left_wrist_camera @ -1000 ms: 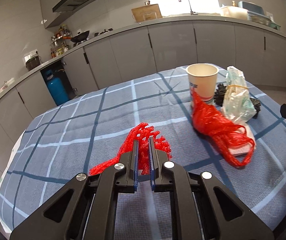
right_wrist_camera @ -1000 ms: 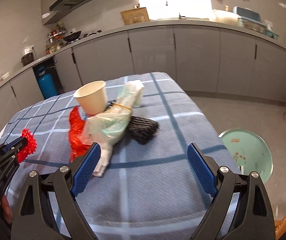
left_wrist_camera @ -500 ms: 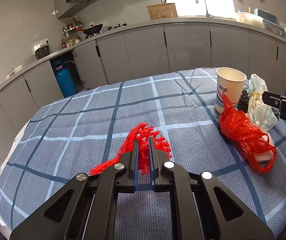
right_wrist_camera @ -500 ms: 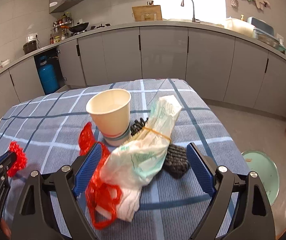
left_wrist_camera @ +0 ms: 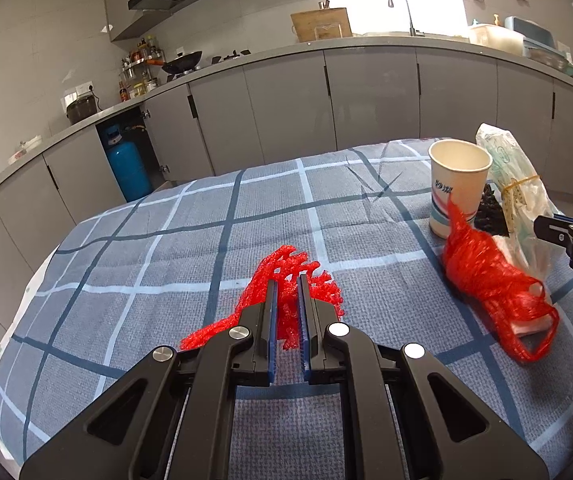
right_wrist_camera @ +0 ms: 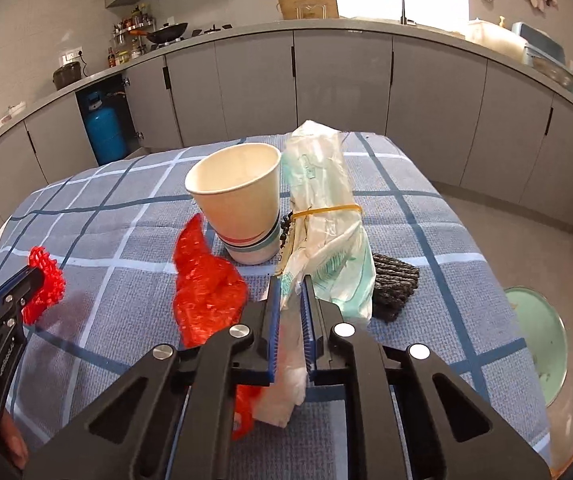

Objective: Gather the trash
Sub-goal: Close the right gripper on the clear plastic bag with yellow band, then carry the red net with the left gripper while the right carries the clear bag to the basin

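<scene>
My left gripper (left_wrist_camera: pixel 287 280) is shut on a small red foam net (left_wrist_camera: pixel 286 270) just above the checked tablecloth (left_wrist_camera: pixel 166 264); it also shows at the left of the right wrist view (right_wrist_camera: pixel 36 276). My right gripper (right_wrist_camera: pixel 289 280) is shut on the lower end of a white-green plastic bag (right_wrist_camera: pixel 322 216) bound with a yellow rubber band. A paper cup (right_wrist_camera: pixel 238 200) stands upright beside the bag. A red mesh bag (right_wrist_camera: pixel 206 292) lies in front of the cup. A black scrubber (right_wrist_camera: pixel 394 284) lies behind the bag.
The table's right edge drops to the floor, where a green lid or basin (right_wrist_camera: pixel 542 340) lies. Grey kitchen cabinets (left_wrist_camera: pixel 366 100) run along the back, with a blue gas cylinder (left_wrist_camera: pixel 126 164) in an open cabinet.
My right gripper moved in toward the pile and shut on the plastic bag. My left gripper stayed shut on the red foam net, with the view shifting slightly.
</scene>
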The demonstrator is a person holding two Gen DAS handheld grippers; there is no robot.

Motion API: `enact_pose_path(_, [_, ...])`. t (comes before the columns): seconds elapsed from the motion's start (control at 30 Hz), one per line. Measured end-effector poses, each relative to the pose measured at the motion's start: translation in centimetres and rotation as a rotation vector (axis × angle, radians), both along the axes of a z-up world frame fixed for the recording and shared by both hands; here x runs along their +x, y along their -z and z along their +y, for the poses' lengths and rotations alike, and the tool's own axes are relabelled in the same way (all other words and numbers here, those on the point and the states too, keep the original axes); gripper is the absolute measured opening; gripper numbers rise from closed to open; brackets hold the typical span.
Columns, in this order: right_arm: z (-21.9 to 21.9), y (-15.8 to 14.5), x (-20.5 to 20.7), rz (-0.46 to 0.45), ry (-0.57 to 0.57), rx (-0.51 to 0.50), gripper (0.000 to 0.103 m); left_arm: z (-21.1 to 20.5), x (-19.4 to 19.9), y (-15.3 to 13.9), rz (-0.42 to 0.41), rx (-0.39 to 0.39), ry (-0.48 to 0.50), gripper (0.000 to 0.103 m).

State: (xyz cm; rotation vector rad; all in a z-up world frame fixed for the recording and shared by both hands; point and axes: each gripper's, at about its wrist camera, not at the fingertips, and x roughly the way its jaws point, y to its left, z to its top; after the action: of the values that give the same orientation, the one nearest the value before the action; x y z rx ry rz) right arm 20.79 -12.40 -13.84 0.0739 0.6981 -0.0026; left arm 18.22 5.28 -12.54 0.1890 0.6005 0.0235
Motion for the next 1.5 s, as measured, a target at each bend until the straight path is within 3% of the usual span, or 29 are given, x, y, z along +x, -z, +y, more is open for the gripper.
enact_pose_path(0.47, [-3.9,-2.2,-4.0,-0.091,0.056,0.027,0.010,-4.2,-1.4,-3.5,-0.076,0.019,0.087,0.010])
enact_pose_path(0.83, [-8.0,-2.3,-6.4,-0.099,0.133,0.059,0.010,-10.2,-2.4,-5.6,-0.131,0.043,0.216,0.010])
enact_pose_path(1.5, [-14.0,-1.4,-9.3,-0.101,0.244,0.107,0.010,-18.4,-3.0,-7.5,-0.158,0.035,0.382,0.010])
